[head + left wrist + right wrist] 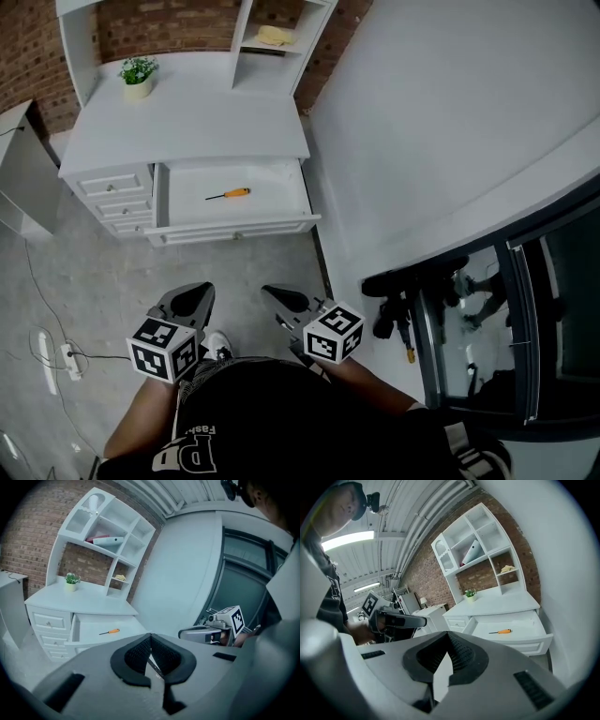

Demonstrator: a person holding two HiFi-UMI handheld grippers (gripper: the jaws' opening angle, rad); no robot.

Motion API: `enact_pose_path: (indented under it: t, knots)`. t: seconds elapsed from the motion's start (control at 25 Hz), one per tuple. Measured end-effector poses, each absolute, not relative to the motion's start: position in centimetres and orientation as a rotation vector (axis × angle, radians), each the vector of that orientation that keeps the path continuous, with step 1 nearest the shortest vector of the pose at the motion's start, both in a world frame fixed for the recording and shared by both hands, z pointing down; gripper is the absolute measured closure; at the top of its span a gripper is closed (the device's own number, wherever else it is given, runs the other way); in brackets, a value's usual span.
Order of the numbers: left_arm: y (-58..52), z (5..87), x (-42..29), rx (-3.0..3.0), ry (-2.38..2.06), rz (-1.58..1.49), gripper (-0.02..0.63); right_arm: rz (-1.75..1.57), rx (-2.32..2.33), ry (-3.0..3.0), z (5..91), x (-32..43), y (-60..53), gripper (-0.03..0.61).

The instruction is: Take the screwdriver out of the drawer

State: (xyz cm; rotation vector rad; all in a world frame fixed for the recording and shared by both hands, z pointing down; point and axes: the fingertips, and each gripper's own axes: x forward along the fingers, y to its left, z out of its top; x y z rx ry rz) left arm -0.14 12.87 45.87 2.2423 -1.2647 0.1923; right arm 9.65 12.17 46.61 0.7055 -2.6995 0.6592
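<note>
While looking steeply down at grey floor [94, 281]: white power strip [67, 354] far left, then white wooden desk [187, 131] with three shut small drawers [117, 195] and small green potted plant [138, 77] on top. Left tongs [194, 298] pressed together, empty, well short of wide open drawer [277, 183]. Orange-handled screwdriver [231, 194] flat inside, uncovered. Right tongs [278, 298] together, empty, near white wall [422, 141].

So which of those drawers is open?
The wide drawer, pulled out with a screwdriver lying inside; the small drawers beside it are shut.
</note>
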Motion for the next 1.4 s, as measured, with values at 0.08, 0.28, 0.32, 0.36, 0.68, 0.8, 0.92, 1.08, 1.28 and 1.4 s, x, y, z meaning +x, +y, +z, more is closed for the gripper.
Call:
enact_pose_path:
  t: [0.08, 0.28, 0.32, 0.36, 0.68, 0.8, 0.92, 1.08, 1.28, 1.4]
  knots:
    - [11.9, 45.9, -1.2, 2.244, -1.255, 0.186, 0.598, 0.650, 0.710, -2.703, 46.5, 8.5, 11.2, 0.572]
    - [10.2, 46.0, -3.1, 2.253, -1.240, 0.175, 0.598, 0.651, 0.728, -2.695, 46.8, 6.7, 9.6, 0.572]
    - [9.9, 46.1, -3.4, 2.254, -1.236, 0.174, 0.598, 0.652, 0.732, -2.691, 46.9, 6.5, 9.3, 0.572]
    - [9.7, 46.2, -3.7, 2.255, -1.232, 0.173, 0.598, 0.651, 0.736, -2.686, 47.0, 6.2, 9.1, 0.572]
    - [9.0, 47.0, -4.7, 2.244, -1.199, 0.165, 0.598, 0.649, 0.749, -2.652, 47.0, 5.3, 8.3, 0.572]
    - [8.7, 47.1, -4.8, 2.237, -1.196, 0.158, 0.598, 0.656, 0.742, -2.639, 47.1, 5.2, 8.2, 0.572]
    - [8.4, 47.2, -5.1, 2.225, -1.206, 0.149, 0.598, 0.665, 0.738, -2.630, 47.3, 5.2, 7.7, 0.572]
    - [7.9, 47.7, -5.7, 2.200, -1.232, 0.151, 0.598, 0.669, 0.712, -2.641, 47.6, 4.7, 6.8, 0.572]
    - [6.6, 47.7, -6.2, 2.174, -1.277, 0.154, 0.598, 0.690, 0.668, -2.662, 48.1, 3.9, 4.8, 0.572]
    - [5.6, 47.7, -6.7, 2.157, -1.303, 0.162, 0.598, 0.700, 0.640, -2.679, 48.2, 3.2, 3.2, 0.572]
